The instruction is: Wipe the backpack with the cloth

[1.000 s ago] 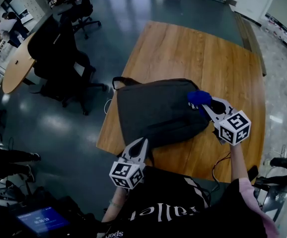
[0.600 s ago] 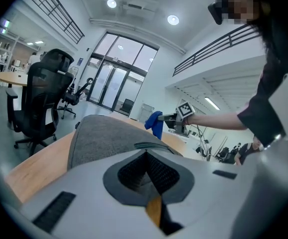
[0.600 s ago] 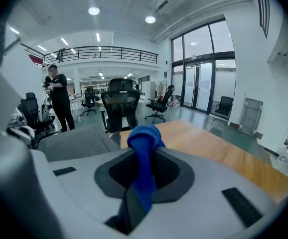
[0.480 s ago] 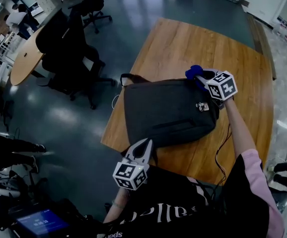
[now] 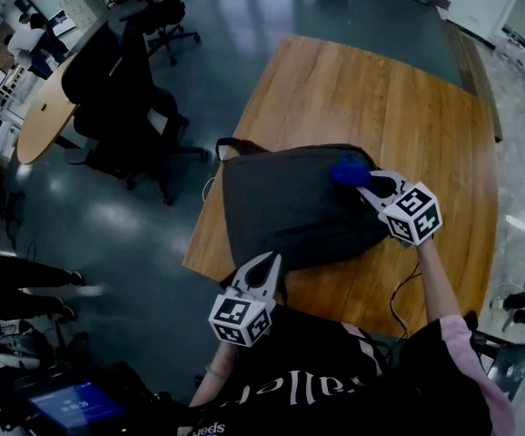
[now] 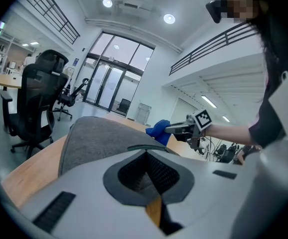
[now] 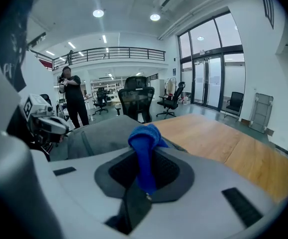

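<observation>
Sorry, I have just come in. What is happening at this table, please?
A person is wiping a dark grey backpack that lies flat on a wooden table. The right gripper is shut on a blue cloth and holds it on the bag's top, near its far right corner. The left gripper is shut and empty; it sits at the bag's near edge, perhaps to steady it.

head view: looked steeply down on brown wooden table (image 5: 353, 89) | left and right gripper views: low, close, faced each other across dark grey fabric backpack (image 5: 290, 203) | all shared it
</observation>
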A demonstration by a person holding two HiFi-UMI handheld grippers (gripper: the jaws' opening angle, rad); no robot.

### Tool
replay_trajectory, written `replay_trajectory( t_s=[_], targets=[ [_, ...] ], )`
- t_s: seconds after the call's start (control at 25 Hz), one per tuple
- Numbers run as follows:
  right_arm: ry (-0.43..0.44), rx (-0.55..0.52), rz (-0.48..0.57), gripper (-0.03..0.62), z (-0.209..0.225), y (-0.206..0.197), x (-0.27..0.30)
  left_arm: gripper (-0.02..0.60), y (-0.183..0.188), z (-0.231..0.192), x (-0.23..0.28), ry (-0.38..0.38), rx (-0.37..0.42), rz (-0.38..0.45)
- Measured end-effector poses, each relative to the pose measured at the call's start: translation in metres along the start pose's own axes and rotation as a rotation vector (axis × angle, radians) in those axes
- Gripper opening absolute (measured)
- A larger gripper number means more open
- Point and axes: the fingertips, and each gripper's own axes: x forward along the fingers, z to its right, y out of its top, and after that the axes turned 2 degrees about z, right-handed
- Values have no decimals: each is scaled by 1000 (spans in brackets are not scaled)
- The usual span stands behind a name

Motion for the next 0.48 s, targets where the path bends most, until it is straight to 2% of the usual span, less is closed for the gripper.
replay_trajectory(
  t_s=[0.16, 0.28, 0.48],
  targets=[
    [-1, 14, 7, 55, -39, -19, -32, 0, -1, 10, 8, -36, 10, -13],
    [-35, 45, 13, 55, -61, -36, -50, 0, -4, 15, 18, -66, 22, -26],
    [-92, 160, 29, 55, -97, -60, -88, 0, -6, 31, 25, -105, 30, -42]
  ],
)
